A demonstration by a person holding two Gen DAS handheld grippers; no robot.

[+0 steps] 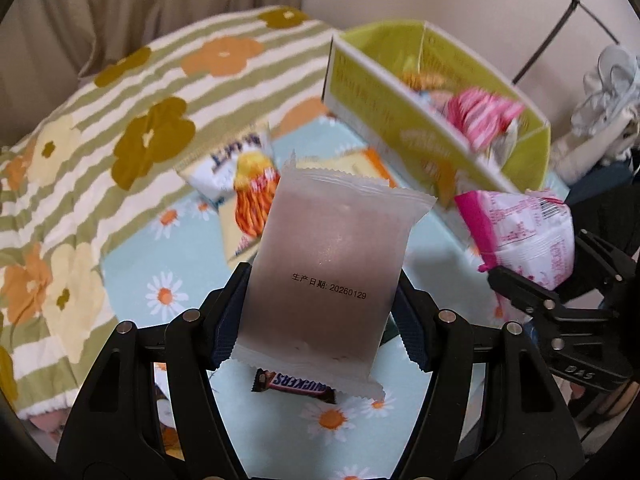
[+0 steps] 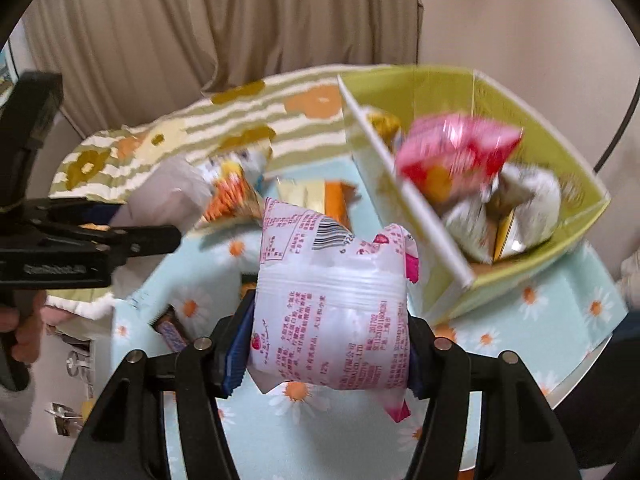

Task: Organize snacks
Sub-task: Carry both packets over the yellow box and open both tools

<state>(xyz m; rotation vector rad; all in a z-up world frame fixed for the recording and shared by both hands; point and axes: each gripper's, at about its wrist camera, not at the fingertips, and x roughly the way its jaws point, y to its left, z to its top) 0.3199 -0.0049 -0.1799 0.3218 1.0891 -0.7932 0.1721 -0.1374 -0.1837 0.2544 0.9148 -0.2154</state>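
While clamped by the left gripper (image 1: 320, 320), a frosted packet (image 1: 328, 272) fills centre frame. Right gripper (image 2: 330, 344) grips a pink-print pouch (image 2: 332, 312), green box (image 2: 576, 184) upper right.

A frosted translucent packet (image 1: 328, 276), printed with a black date line, stands upright and lifted off the daisy cloth. Beside it a pink-and-white snack bag (image 2: 332, 312) with a barcode, crumpled at its top, is also held up. A Snickers bar (image 1: 295, 385) lies flat on the cloth below. Further back lie a chips bag (image 1: 244, 176) and a yellow-orange packet (image 2: 320, 196). The green box (image 2: 520, 92), divided by a white wall, holds a pink pack (image 2: 460, 152) and white wrapped snacks (image 2: 524, 200).
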